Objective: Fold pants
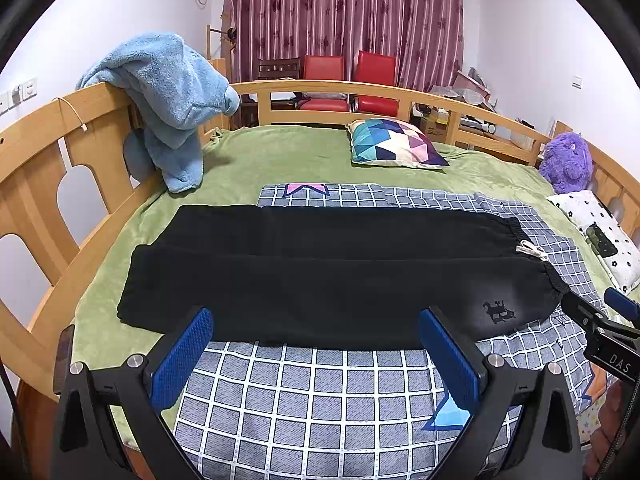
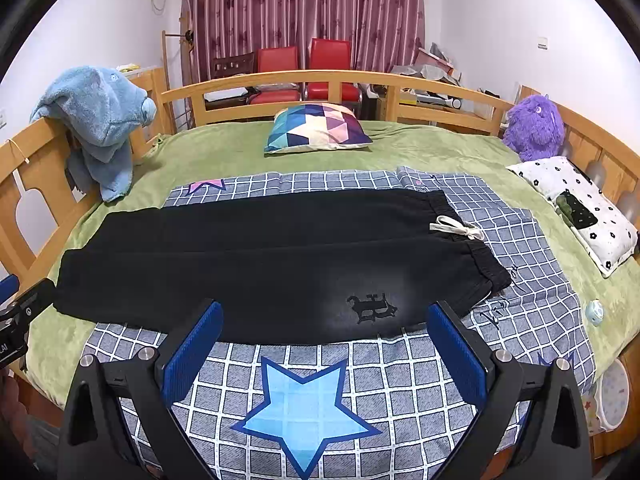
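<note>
Black pants (image 1: pixel 320 272) lie flat across a blue checked quilt (image 1: pixel 304 396) on the bed, legs side by side pointing left, elastic waistband and white drawstring (image 1: pixel 530 250) at the right. In the right wrist view the pants (image 2: pixel 256 264) show a small dark print (image 2: pixel 372 308) near the waist. My left gripper (image 1: pixel 316 344) is open and empty, hovering above the pants' near edge at mid-leg. My right gripper (image 2: pixel 324 336) is open and empty above the near edge close to the waist. The right gripper's tip also shows in the left wrist view (image 1: pixel 600 320).
The bed has a green blanket (image 1: pixel 280 152) and wooden rails (image 1: pixel 360 92). A blue fleece robe (image 1: pixel 168 96) hangs on the left rail. A colourful cushion (image 1: pixel 396 144), a purple plush toy (image 1: pixel 568 160) and a white flowered pillow (image 2: pixel 576 208) lie at the back and right.
</note>
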Demonstrator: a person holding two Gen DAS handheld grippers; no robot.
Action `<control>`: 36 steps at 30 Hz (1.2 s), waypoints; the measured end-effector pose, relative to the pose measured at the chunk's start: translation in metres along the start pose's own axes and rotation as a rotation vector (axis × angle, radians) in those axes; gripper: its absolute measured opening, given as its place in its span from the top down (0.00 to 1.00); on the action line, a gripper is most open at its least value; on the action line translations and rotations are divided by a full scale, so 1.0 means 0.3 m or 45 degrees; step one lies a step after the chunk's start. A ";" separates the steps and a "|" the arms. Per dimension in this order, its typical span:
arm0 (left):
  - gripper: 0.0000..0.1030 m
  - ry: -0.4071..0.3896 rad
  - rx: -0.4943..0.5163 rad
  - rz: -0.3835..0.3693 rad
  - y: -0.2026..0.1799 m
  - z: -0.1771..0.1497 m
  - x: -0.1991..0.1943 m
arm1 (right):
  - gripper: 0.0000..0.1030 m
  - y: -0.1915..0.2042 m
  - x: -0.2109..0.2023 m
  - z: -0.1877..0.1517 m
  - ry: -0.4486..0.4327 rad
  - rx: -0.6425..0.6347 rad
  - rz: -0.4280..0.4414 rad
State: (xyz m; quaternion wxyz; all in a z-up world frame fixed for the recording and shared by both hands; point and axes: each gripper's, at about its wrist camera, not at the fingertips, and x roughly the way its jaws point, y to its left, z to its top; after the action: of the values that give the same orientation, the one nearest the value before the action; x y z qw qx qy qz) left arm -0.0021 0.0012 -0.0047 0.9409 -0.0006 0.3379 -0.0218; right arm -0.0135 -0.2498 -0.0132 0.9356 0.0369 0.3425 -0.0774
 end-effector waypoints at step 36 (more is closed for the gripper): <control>0.00 0.010 -0.005 -0.004 -0.011 -0.004 0.004 | 0.03 0.000 0.022 0.004 0.014 -0.011 -0.008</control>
State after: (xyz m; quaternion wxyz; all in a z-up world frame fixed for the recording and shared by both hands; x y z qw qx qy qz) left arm -0.0023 -0.0022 -0.0063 0.9396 -0.0030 0.3415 -0.0224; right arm -0.0078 -0.2507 -0.0165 0.9336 0.0320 0.3481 -0.0787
